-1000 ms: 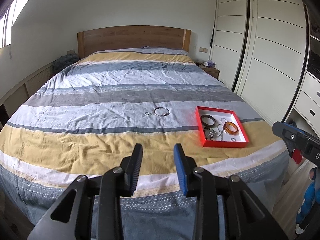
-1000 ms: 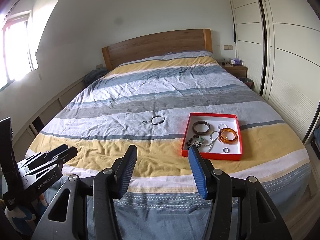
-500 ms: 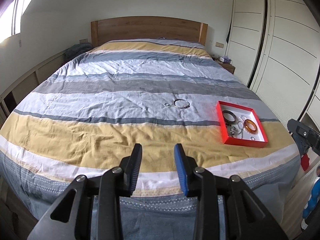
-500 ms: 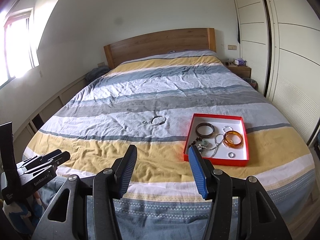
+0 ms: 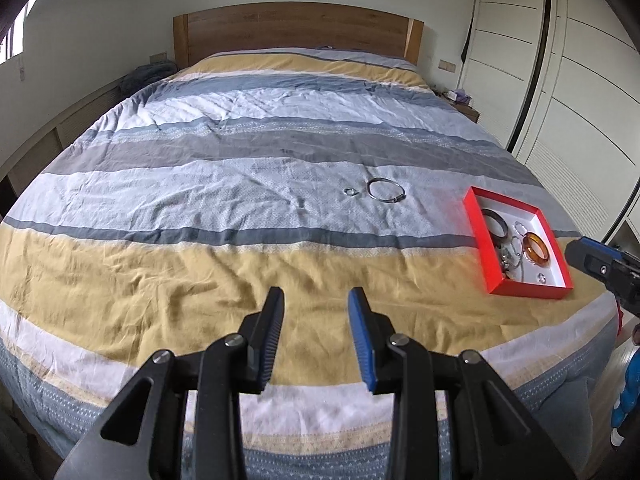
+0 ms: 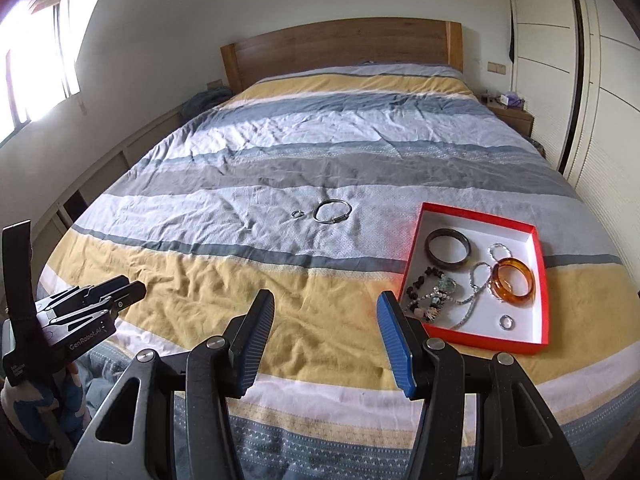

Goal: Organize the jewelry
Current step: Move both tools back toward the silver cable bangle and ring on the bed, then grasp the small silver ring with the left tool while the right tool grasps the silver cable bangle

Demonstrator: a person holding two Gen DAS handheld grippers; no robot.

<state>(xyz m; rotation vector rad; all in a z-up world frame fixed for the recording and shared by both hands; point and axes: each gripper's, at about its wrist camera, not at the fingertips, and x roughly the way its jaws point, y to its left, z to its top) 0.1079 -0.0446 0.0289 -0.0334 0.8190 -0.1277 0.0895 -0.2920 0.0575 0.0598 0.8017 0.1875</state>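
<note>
Your left gripper (image 5: 316,300) and right gripper (image 6: 326,300) both hang apart and empty — the silver bangle (image 6: 332,211) lies ahead on the bedspread (image 6: 280,168), left of the red tray (image 6: 416,240), nearer your right.

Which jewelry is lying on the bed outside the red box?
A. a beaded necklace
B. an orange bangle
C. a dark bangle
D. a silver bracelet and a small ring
D: the silver bracelet and small ring lie on the quilt, left of the red box.

Both views have drawn nearer the red box (image 6: 536,286).
</note>
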